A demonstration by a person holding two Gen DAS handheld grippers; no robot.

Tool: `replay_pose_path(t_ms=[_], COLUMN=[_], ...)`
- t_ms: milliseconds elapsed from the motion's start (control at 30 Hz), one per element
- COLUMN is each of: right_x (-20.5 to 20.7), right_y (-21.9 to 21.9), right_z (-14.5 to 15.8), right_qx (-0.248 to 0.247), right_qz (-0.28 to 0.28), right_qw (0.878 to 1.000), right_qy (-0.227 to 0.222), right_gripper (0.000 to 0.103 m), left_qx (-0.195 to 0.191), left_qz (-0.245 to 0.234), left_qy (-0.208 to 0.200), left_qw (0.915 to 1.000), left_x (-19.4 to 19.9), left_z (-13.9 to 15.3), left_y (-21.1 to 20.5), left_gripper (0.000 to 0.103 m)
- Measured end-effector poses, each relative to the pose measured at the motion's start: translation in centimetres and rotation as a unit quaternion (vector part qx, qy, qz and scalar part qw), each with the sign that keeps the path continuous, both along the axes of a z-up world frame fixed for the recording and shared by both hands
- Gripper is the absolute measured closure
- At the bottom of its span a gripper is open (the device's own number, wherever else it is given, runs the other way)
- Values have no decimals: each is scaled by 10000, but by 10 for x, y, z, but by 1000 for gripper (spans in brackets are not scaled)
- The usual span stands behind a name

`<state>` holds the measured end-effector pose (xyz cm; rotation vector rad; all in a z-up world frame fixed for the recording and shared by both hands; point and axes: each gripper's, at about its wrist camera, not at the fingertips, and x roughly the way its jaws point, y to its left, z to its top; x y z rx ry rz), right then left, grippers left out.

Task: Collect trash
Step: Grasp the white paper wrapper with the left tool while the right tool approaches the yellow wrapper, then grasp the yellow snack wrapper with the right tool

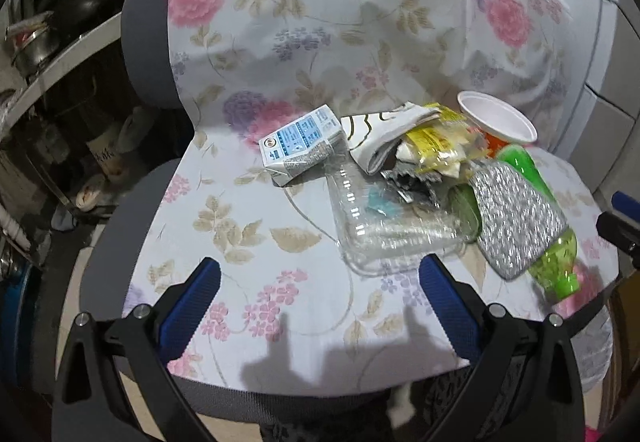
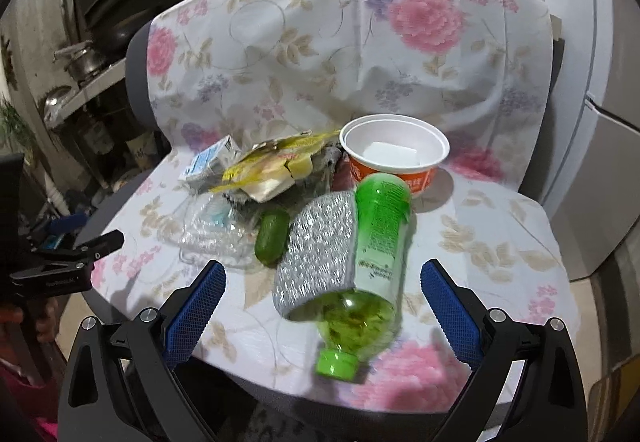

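A chair draped in a floral cloth (image 2: 400, 42) holds a trash pile: a milk carton (image 1: 300, 144), a clear plastic container (image 1: 384, 218), a green bottle (image 2: 368, 262) lying beside an orange-and-white bowl (image 2: 394, 154). The left gripper (image 1: 320, 282) and right gripper (image 2: 322, 284) hover before the pile, jaws spread wide, empty.

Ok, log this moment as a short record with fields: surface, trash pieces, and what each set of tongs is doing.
surface: chair draped in floral cloth
bottle: green plastic bottle lying on its side, cap toward camera
bowl: white and orange noodle cup, upright, behind the bottle
carton: small milk carton, left edge of pile
clear trash: crushed clear bottle
left tongs: open, empty
right tongs: open, either side of the green bottle, not gripping
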<state>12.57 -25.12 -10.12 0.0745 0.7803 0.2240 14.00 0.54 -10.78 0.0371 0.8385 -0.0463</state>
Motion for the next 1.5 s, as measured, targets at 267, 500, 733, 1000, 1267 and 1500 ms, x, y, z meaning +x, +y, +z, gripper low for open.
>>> replay_pose_path(t_ms=[267, 500, 733, 1000, 1267, 1500], right_x=[19, 25, 45, 59, 61, 55], right_y=[-2, -13, -26, -41, -47, -45], right_z=[-2, 0, -2, -13, -18, -13], right_qx=[-187, -163, -162, -50, 57, 22], right_qz=[-112, -202, -364, -431, -453, -499], right_qw=[9997, 9995, 9990, 9990, 9989, 9987], right_qy=[-116, -205, -211, -84, -56, -108], right_gripper=[11, 12, 31, 33, 33, 32], left_qx=[-324, -373, -331, 2, 122, -258], left_qz=[-213, -925, -1380, -1509, -1262, -1136], left_qy=[-57, -378, -261, 290, 355, -369], left_qw=[9992, 9943, 9895, 9881, 9913, 9925], left_x=[24, 75, 126, 168, 185, 170], left_z=[1, 20, 9, -35, -43, -3], left_y=[-4, -40, -87, -104, -92, -67], left_gripper=[6, 29, 34, 46, 84, 103])
